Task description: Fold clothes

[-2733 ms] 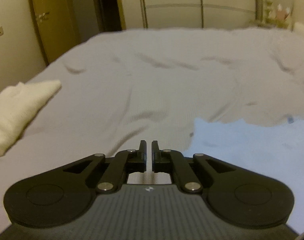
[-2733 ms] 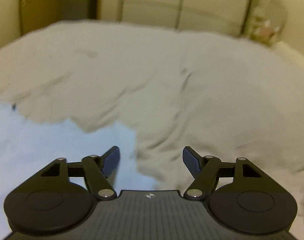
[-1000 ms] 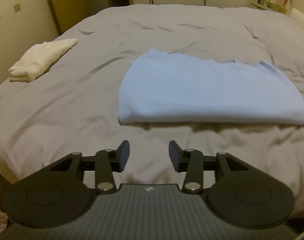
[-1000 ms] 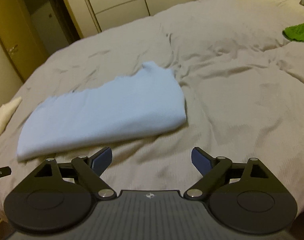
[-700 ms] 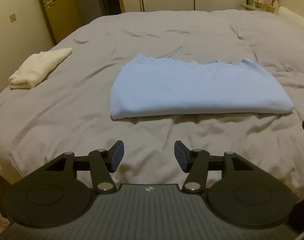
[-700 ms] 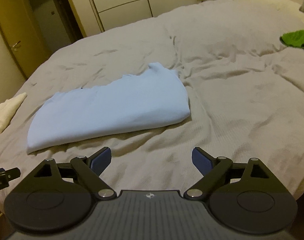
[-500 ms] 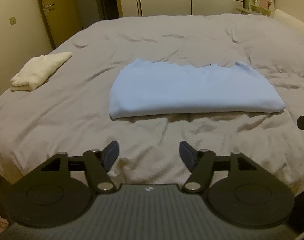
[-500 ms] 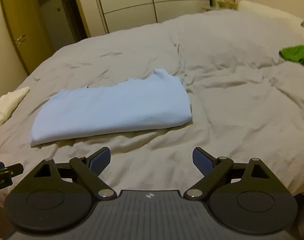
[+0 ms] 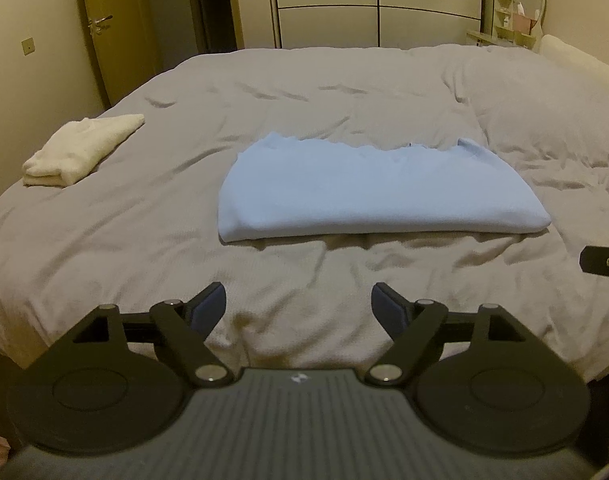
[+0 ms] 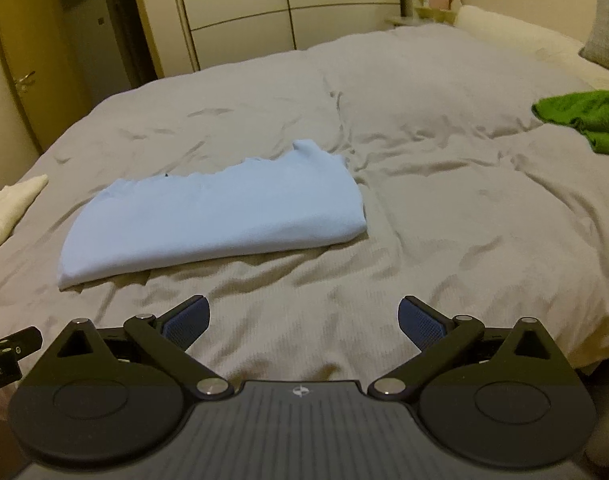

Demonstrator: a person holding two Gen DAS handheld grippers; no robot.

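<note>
From the left wrist, a folded light-blue garment [image 9: 368,192] lies flat mid-bed on a wrinkled grey duvet [image 9: 144,240], long axis running left to right, smooth fold edge nearest the camera and wavy edge away; the left gripper [image 9: 298,306] hangs short of it, jaws wide apart and empty, with a folded cream towel [image 9: 80,150] well apart to the left. From the right wrist, the same soft knit slab slants from lower left to upper right, the right gripper [image 10: 302,322] likewise spread and empty, a crumpled green cloth [image 10: 584,122] at far right.
</note>
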